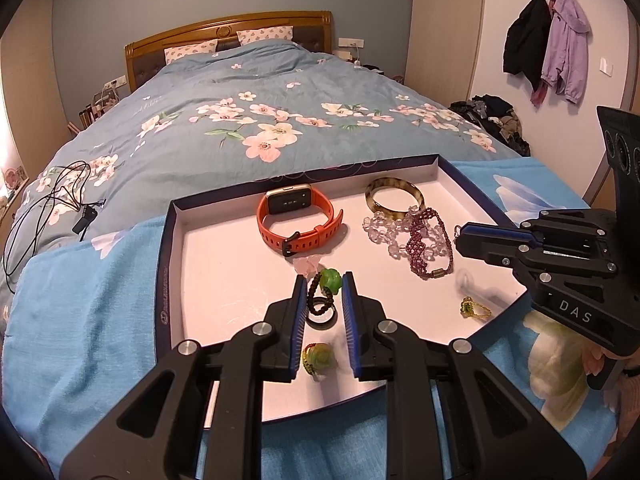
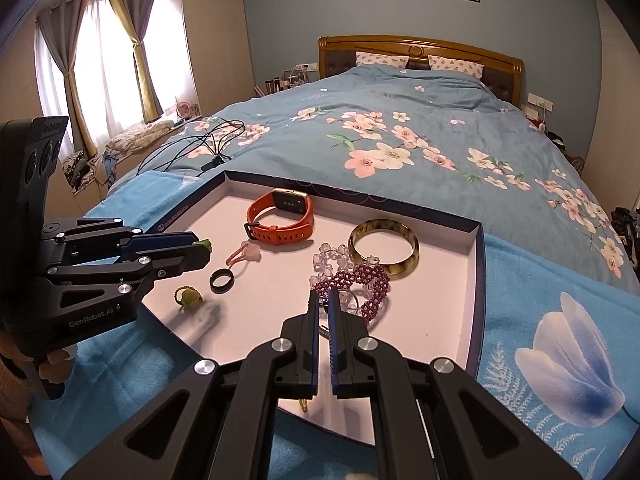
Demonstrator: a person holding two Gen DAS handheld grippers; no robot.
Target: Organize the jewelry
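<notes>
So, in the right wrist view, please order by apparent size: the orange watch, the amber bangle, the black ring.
1-2. Orange watch and amber bangle: they look alike, so no ranking.
3. Black ring, clearly smallest.

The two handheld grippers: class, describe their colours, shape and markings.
Both the left gripper and the right gripper are matte black, angular linkages with silver round bolts and ribbed blue finger pads. White lettering reads "DAS" on the right body, "GenRobot.AI" on the left.

On the bed (image 1: 224, 80) lies a tray (image 1: 168, 272); in it, the watch (image 1: 298, 218) sits far left, the bangle (image 1: 394, 199) far right, beaded bracelets (image 1: 416, 242) nearer.
</notes>
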